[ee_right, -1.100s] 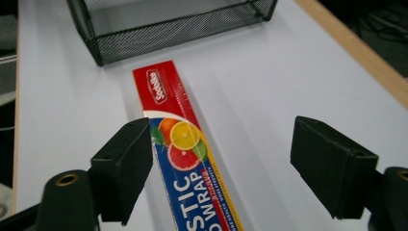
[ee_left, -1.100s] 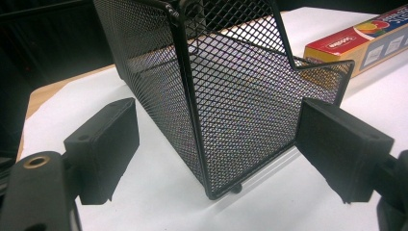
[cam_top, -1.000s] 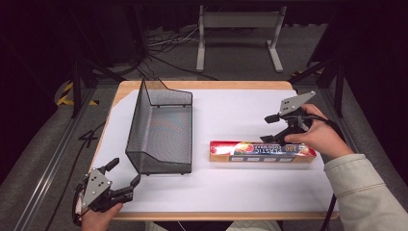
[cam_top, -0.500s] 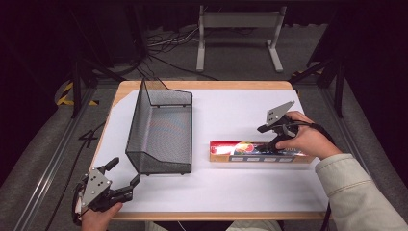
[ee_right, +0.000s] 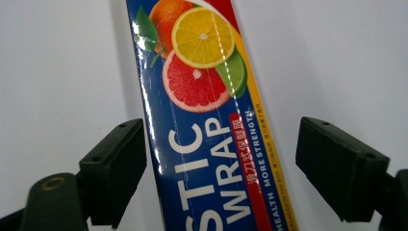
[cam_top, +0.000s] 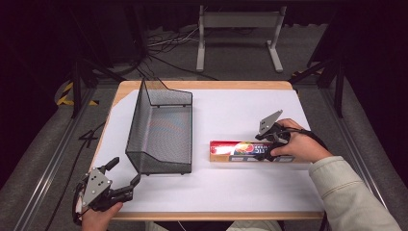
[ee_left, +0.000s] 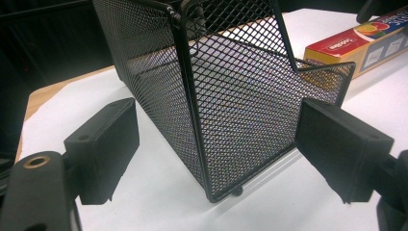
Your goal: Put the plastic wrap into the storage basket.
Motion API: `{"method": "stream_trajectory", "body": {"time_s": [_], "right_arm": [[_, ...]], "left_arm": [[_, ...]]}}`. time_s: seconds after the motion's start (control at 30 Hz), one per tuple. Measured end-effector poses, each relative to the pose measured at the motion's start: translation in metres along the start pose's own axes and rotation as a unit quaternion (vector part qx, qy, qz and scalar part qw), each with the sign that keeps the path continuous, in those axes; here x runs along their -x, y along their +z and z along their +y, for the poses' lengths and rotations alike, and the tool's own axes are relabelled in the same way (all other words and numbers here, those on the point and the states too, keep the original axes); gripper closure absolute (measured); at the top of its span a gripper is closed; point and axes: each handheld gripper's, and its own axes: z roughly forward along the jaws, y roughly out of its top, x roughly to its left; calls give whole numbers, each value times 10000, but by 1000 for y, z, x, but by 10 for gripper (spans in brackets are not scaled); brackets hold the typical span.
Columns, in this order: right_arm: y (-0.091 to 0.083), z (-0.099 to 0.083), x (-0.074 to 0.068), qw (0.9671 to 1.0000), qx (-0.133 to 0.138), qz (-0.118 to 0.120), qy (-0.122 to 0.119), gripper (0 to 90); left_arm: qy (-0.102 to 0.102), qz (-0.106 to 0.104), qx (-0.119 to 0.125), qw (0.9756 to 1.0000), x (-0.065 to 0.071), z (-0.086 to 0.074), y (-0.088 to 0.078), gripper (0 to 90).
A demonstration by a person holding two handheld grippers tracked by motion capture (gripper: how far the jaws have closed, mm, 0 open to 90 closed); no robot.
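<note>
Nothing is lifted yet: the right gripper (cam_top: 262,152), jaws just opened wide, straddles the plastic wrap box (ee_right: 211,125) lying beside the mesh basket (cam_top: 161,130) (left gripper (cam_top: 126,180) waits open).

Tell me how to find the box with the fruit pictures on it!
Look at the white table and find the black mesh basket standing on it. Just beside the basket, towards the right gripper, lies a long, thin plastic wrap box. It is the colourful thing there, blue and red with orange, lemon and grapefruit slices.
</note>
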Motion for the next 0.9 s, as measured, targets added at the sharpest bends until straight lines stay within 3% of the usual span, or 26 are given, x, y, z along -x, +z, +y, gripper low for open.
{"method": "stream_trajectory", "body": {"time_s": [0.5,0.77,0.9], "right_arm": [[19,-4,0,9979,-603,124,-189,216],[22,-1,0,9953,-866,90,-423,326],[23,-1,-1,9941,-973,88,-466,338]], "left_arm": [[-28,-2,-2,10000,1,0,1,165],[-31,-10,-2,10000,1,0,1,165],[-22,-12,-12,10000,1,0,1,165]]}}
